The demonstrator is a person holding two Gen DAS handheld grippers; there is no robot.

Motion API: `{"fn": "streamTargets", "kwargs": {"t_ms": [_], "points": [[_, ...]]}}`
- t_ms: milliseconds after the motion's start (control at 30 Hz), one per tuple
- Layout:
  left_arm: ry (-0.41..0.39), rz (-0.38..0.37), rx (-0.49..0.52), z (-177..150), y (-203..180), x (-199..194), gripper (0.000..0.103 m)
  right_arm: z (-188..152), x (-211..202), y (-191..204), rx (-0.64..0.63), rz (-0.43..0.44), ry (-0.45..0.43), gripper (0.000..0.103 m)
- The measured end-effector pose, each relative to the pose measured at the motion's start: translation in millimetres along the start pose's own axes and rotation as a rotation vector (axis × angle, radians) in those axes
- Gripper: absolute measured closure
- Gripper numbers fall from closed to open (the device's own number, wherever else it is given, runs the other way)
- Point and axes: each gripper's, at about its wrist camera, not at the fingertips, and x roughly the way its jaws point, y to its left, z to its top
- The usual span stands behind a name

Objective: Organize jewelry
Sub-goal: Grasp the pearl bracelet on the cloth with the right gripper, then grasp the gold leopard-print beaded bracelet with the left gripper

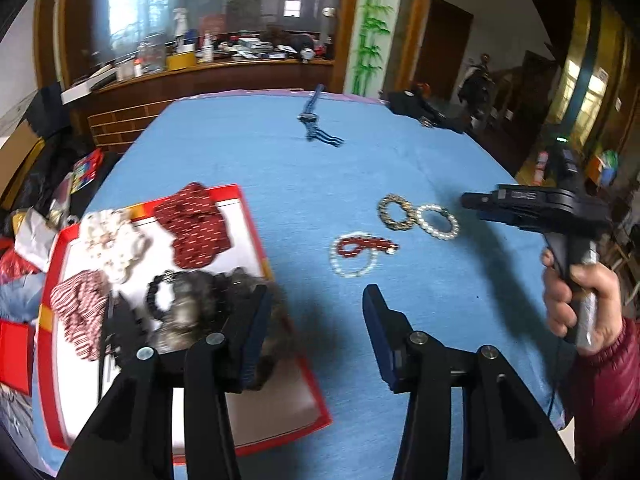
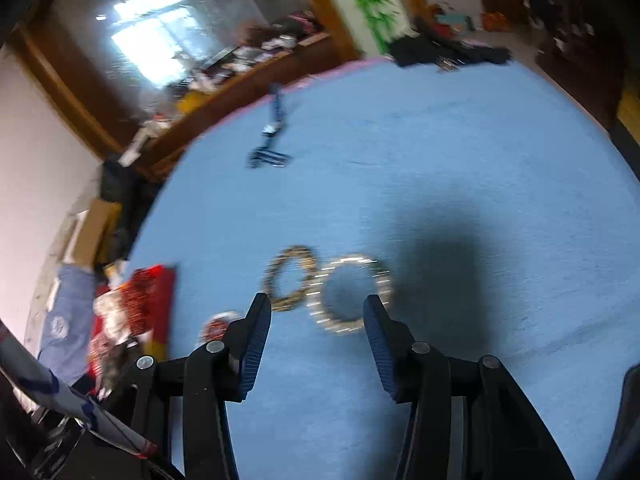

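On the blue cloth lie a gold bead bracelet (image 1: pixel 396 212), a pearl bracelet (image 1: pixel 438 222), and a dark red bead bracelet (image 1: pixel 366 245) overlapping a white bead one. A red-rimmed tray (image 1: pixel 228 194) at the left holds scrunchies, a black bead bracelet (image 1: pixel 160 296) and a furry grey piece. My left gripper (image 1: pixel 316 300) hovers open between the tray and the bracelets, nothing in it. My right gripper (image 1: pixel 470 202), held by a hand (image 1: pixel 576 300), points at the pearl bracelet. In the blurred right wrist view that gripper (image 2: pixel 316 308) is open just short of the pearl bracelet (image 2: pixel 352 292) and the gold one (image 2: pixel 292 280).
A blue strap-like item (image 1: pixel 316 120) lies far out on the cloth. A black bundle (image 1: pixel 420 108) sits at the far right corner. Boxes and bags crowd the floor (image 1: pixel 36 216) left of the table. A red sleeve (image 1: pixel 600 380) is at the right edge.
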Motion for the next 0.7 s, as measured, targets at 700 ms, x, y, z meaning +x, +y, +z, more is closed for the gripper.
{"fn": "streamTargets", "kwargs": {"t_ms": [700], "points": [[0.116,-0.043,0.035,41,-43,66,0.054,6,56,10,-0.282,-0.304,0.070,0.094]]}}
